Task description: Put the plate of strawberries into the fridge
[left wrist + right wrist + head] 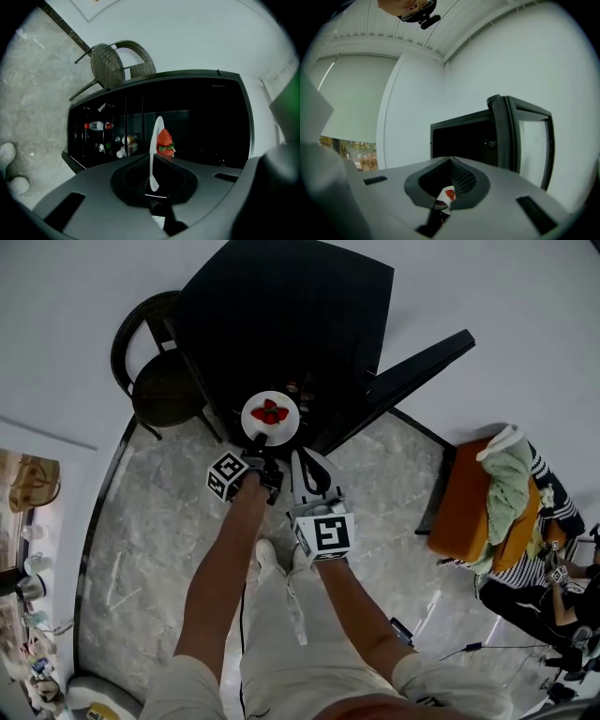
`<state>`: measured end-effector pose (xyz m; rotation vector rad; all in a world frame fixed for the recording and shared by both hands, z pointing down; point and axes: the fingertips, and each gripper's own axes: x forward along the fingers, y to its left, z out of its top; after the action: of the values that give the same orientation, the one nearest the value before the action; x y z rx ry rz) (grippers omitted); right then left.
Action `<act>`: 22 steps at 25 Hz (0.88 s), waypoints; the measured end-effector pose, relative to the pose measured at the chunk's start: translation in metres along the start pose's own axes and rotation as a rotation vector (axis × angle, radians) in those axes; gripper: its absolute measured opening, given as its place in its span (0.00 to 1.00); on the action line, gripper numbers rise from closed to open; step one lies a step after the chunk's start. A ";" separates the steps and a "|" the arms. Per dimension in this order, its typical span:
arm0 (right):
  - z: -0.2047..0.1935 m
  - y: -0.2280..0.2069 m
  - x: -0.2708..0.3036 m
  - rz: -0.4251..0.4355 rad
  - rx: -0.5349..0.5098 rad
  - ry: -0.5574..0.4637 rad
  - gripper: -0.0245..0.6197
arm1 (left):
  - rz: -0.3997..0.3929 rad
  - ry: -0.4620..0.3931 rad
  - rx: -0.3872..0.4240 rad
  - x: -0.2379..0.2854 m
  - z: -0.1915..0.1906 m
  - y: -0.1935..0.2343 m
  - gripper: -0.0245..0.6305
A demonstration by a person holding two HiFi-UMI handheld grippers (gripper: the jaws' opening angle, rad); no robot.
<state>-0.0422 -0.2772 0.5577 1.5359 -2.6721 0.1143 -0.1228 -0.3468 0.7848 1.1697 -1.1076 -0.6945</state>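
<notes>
place: home-like room, perhaps a dining corner
floor: pale marble floor with a dark border
walls: plain white
appliance: black fridge, door open, bottles inside
seating: wicker chair beside it; orange seat draped with cloth
daylight: window under a blind, trees outside

The round white plate carries red strawberries with green leaf caps. The boxy black fridge is glossy and dark inside too, apart from a bottle that shows white with red bands. My left gripper and my right gripper are dark grey to black, and the cube on each is patterned with black-and-white square markers. The woven wicker chair is a dark brown-grey. The stone floor is pale grey with whitish marbling. My trousers are off-white. Off to the right there is a pale green cloth and an orange seat.
</notes>
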 end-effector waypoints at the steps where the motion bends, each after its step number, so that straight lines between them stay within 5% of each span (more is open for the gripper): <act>1: 0.001 0.000 0.000 0.000 -0.001 -0.002 0.06 | 0.009 0.004 0.008 0.003 0.001 0.002 0.05; 12: -0.007 0.000 0.001 0.018 -0.003 0.024 0.06 | 0.069 0.009 0.052 0.036 0.016 0.024 0.05; 22: -0.013 -0.006 0.002 -0.001 -0.003 0.029 0.06 | 0.039 -0.019 0.013 0.057 0.020 0.023 0.05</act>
<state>-0.0377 -0.2812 0.5708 1.5224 -2.6482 0.1312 -0.1241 -0.3977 0.8243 1.1516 -1.1496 -0.6704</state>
